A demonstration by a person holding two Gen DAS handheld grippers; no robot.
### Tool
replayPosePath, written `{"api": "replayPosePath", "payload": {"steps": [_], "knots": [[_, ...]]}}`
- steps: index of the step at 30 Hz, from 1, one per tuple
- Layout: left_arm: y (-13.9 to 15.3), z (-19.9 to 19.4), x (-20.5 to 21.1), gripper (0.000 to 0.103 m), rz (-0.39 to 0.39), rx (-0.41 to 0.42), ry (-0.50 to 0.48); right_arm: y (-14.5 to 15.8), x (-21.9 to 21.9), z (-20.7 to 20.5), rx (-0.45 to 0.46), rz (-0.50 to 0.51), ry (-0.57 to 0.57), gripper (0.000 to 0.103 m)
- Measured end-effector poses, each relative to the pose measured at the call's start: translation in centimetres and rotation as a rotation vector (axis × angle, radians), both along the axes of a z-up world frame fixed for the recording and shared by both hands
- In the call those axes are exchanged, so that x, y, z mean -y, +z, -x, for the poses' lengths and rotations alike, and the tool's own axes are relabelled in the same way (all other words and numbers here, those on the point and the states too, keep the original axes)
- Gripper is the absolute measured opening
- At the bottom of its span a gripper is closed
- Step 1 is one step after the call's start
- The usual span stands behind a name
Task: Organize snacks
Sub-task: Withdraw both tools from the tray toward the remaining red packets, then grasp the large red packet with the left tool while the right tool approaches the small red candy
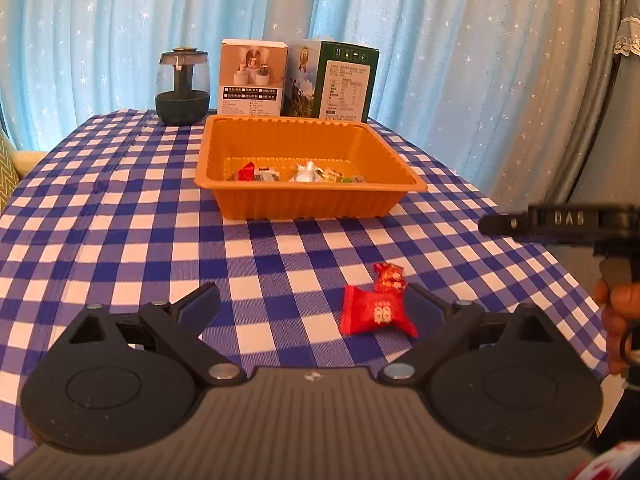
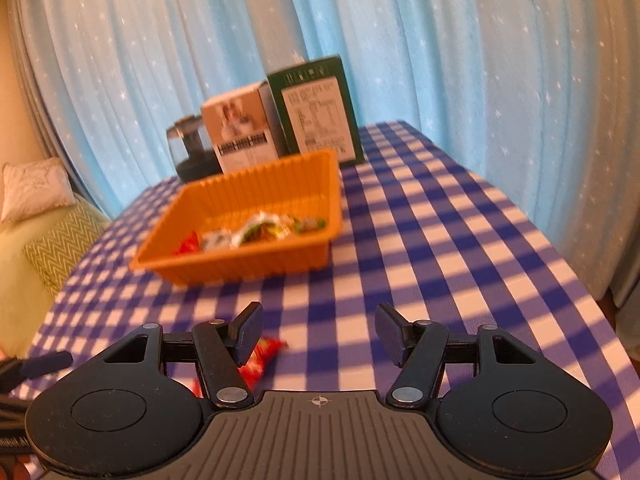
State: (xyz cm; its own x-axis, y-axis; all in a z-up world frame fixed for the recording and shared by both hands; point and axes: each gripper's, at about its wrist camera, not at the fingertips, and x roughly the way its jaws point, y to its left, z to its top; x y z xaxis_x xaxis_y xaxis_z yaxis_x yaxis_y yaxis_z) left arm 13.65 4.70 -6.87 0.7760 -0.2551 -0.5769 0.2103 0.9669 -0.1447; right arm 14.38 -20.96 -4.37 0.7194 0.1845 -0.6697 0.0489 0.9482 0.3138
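A tray (image 1: 308, 196) sat on the table (image 1: 100, 216) at my 12 o'clock, sweets (image 1: 308, 172) in it. Behind it stood two boxes (image 1: 253, 76), a jar (image 1: 183, 86) at 11. One candy (image 1: 374, 310) lay before the tray, between my left gripper's (image 1: 310, 304) fingers.

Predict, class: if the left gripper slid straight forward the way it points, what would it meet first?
Probably the orange tray; the left gripper is open, and the red candy sits slightly right of its line.
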Motion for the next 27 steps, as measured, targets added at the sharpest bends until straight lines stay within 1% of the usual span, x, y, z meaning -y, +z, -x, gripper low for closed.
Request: {"api": "replayPosePath", "payload": {"steps": [7, 11, 14, 16, 19, 20, 22, 25, 27], "knots": [[-1.4, 0.2, 1.2, 0.097, -0.019, -0.031, -0.038, -1.9, 0.6, 2.3, -0.104, 0.001, -0.027, 0.062], [-2.0, -0.4, 1.9, 0.097, -0.012, -0.054, -0.051, -2.8, 1.0, 2.2, -0.154, 0.014, -0.058, 0.062], [-2.5, -1.0, 2.5, 0.094, -0.010, -0.069, -0.071, -3.3, 1.5, 2.0, -0.182, 0.010, -0.096, 0.062], [-2.9, -1.6, 3.1, 0.092, -0.028, -0.075, -0.089, -3.5, 1.7, 1.9, -0.191, 0.006, -0.106, 0.062], [-3.5, -2.7, 4.1, 0.090, -0.080, -0.073, -0.127, -3.8, 1.9, 1.8, -0.203, -0.001, -0.114, 0.062], [-3.5, -3.2, 4.4, 0.090, -0.108, -0.068, -0.148, -3.9, 1.9, 1.8, -0.207, -0.004, -0.117, 0.062], [-3.5, -3.7, 5.2, 0.089, -0.188, -0.048, -0.217, -4.0, 2.2, 1.7, -0.215, -0.012, -0.127, 0.062], [-3.7, -4.2, 6.3, 0.089, -0.330, 0.004, -0.305, -4.2, 2.6, 1.7, -0.223, -0.025, -0.145, 0.062], [-3.9, -4.7, 6.9, 0.082, -0.395, 0.020, -0.370, -4.3, 2.7, 1.6, -0.231, -0.036, -0.152, 0.062]]}}
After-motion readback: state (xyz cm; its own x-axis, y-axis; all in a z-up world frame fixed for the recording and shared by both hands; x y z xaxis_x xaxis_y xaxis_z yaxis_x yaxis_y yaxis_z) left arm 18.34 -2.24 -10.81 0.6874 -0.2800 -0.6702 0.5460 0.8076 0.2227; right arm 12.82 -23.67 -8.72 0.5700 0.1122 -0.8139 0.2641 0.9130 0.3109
